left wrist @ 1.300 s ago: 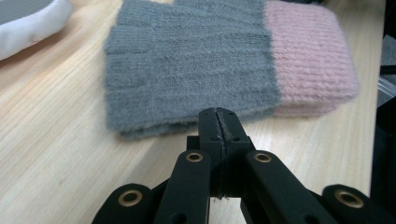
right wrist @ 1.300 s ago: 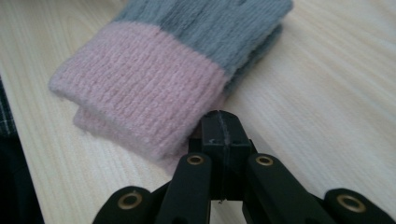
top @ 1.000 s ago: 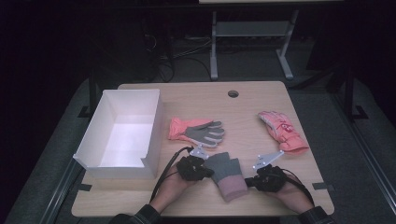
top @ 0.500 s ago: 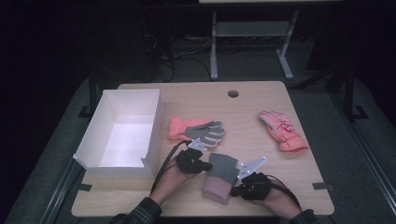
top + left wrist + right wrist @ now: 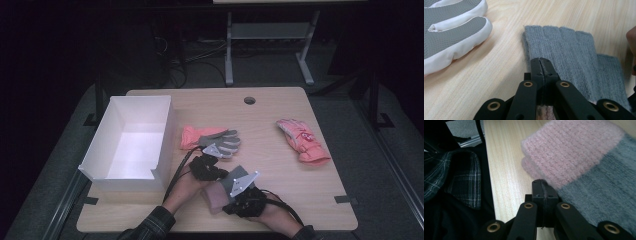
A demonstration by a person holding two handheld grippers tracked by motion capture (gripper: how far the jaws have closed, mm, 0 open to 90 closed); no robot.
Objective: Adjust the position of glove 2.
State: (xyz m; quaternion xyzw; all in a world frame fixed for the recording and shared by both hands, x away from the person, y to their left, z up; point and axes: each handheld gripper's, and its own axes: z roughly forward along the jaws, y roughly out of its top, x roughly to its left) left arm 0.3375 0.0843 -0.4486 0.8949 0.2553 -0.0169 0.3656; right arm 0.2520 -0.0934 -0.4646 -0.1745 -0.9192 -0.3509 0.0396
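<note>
Now the grey knit glove with a pink cuff (image 5: 220, 192) lies near the table's (image 5: 280, 165) front edge between both hands, the left gripper (image 5: 540, 62) pinching its finger end and the right gripper (image 5: 543, 185) pinching its side by the cuff, jaws pressed together.
</note>
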